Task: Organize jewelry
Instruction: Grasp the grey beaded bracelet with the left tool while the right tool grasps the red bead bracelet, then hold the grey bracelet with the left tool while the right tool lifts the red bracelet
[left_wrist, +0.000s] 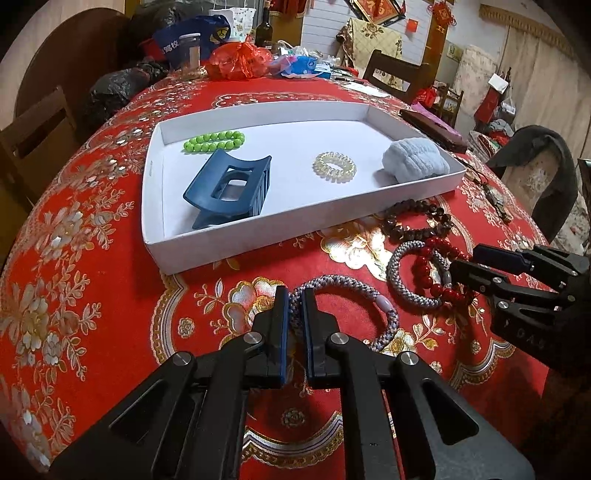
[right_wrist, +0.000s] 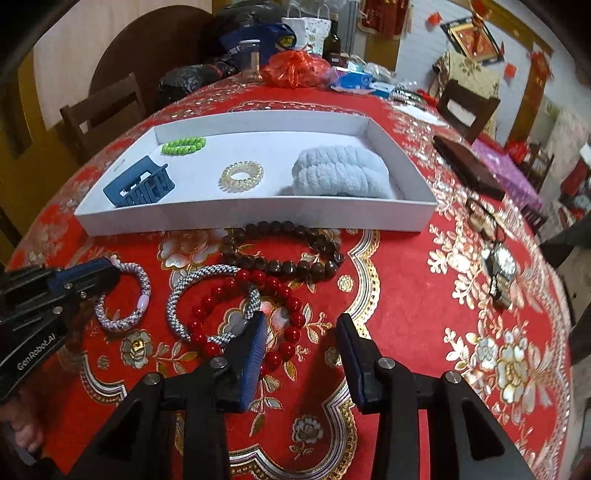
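At six o'clock of the white tray (left_wrist: 295, 243), left gripper (left_wrist: 294, 295) pinches the braided hair tie (left_wrist: 384, 314) for transfer; right gripper (right_wrist: 301, 325), fingers spread, straddles the red bead bracelet (right_wrist: 291, 306).

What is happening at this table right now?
A person with a gripper in each hand is sorting jewelry into a white tray. The left gripper is shut on a grey braided bracelet lying on the red tablecloth. The right gripper stands open over the red bead bracelet. A blue hair claw and green beads already sit inside the tray.
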